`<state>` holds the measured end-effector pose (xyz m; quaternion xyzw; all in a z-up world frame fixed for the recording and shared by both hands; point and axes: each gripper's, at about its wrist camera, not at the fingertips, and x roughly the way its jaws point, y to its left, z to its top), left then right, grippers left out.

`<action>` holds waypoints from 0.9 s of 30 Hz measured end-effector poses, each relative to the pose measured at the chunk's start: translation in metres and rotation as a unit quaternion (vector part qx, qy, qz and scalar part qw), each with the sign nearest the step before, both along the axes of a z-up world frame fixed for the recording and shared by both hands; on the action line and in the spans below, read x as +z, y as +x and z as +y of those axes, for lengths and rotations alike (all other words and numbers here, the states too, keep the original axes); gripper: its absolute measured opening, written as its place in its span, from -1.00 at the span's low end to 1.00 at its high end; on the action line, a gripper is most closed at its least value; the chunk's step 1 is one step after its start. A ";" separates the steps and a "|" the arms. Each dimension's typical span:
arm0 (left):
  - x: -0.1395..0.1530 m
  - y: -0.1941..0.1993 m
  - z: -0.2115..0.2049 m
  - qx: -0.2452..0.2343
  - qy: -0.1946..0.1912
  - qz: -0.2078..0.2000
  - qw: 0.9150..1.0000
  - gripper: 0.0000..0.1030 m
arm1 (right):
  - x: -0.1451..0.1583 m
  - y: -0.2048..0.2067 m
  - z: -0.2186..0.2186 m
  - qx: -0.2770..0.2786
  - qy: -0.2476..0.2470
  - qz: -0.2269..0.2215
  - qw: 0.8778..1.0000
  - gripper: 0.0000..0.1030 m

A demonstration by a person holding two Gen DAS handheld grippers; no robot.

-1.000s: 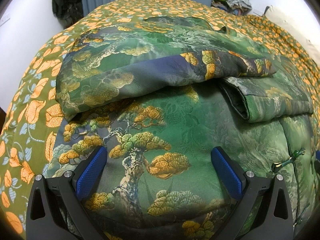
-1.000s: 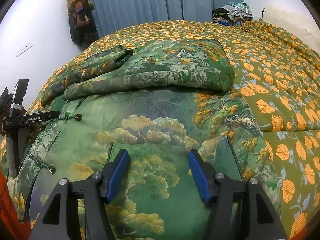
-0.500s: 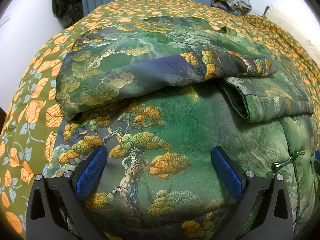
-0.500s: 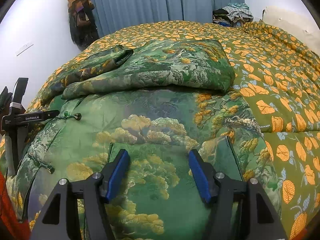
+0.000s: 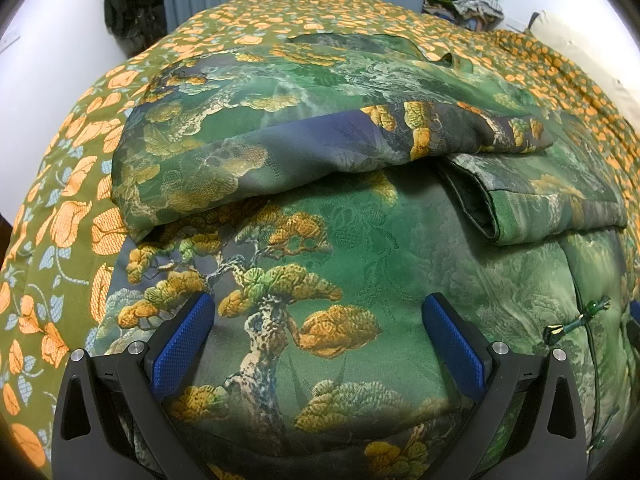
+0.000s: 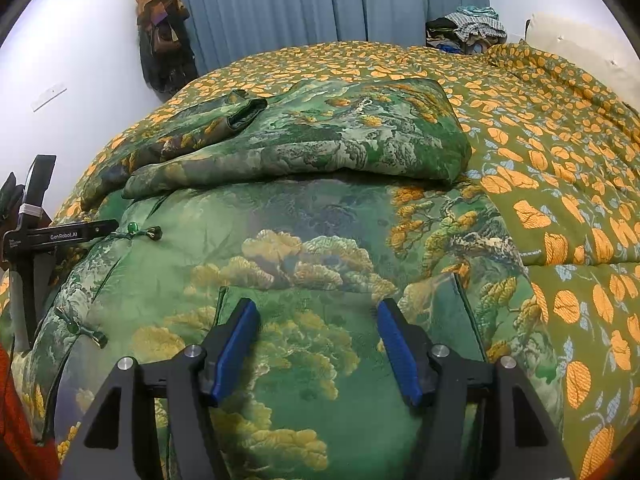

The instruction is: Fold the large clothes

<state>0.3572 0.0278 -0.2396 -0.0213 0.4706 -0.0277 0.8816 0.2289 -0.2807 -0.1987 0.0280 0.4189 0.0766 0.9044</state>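
A green brocade jacket with a pine-tree pattern lies flat on the bed, front side up. Both sleeves are folded across its chest: one on top, and the other's cuff showing beneath it. My left gripper is open, low over the hem's left part. My right gripper is open too, over a patch pocket on the hem's right part. Neither one's pads pinch the cloth. Knot buttons run down the front, and the left tool's black frame is beside them.
An olive bedspread with orange leaves covers the bed around the jacket. A blue curtain, a heap of clothes and a pale pillow are at the far side. A coat and bags hang at the far left wall. A red sleeve shows at the lower left.
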 end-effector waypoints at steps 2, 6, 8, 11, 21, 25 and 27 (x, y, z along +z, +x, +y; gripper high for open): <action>0.000 0.000 0.000 0.000 0.000 0.000 1.000 0.99 | 0.000 0.000 0.000 0.000 -0.002 0.000 1.000 0.25; 0.000 0.000 0.000 0.000 0.000 0.000 1.000 0.99 | 0.000 0.000 0.000 0.000 -0.001 0.000 1.000 0.25; 0.000 0.000 0.000 0.000 0.000 0.000 1.000 0.99 | 0.000 0.000 0.000 0.000 -0.002 0.000 1.000 0.25; 0.000 0.000 0.000 0.000 0.000 0.000 1.000 0.99 | 0.000 -0.001 0.000 0.000 -0.001 -0.001 1.000 0.25; 0.000 0.000 0.000 0.000 0.000 0.000 1.000 0.99 | 0.000 -0.001 -0.001 0.002 0.000 -0.001 1.000 0.25; 0.000 0.001 0.000 0.000 0.000 0.000 1.000 0.99 | 0.000 -0.002 -0.001 0.005 0.001 0.000 1.000 0.25; 0.000 0.000 0.000 0.000 0.000 0.000 1.000 0.99 | 0.000 -0.002 -0.001 0.005 0.001 0.001 1.000 0.25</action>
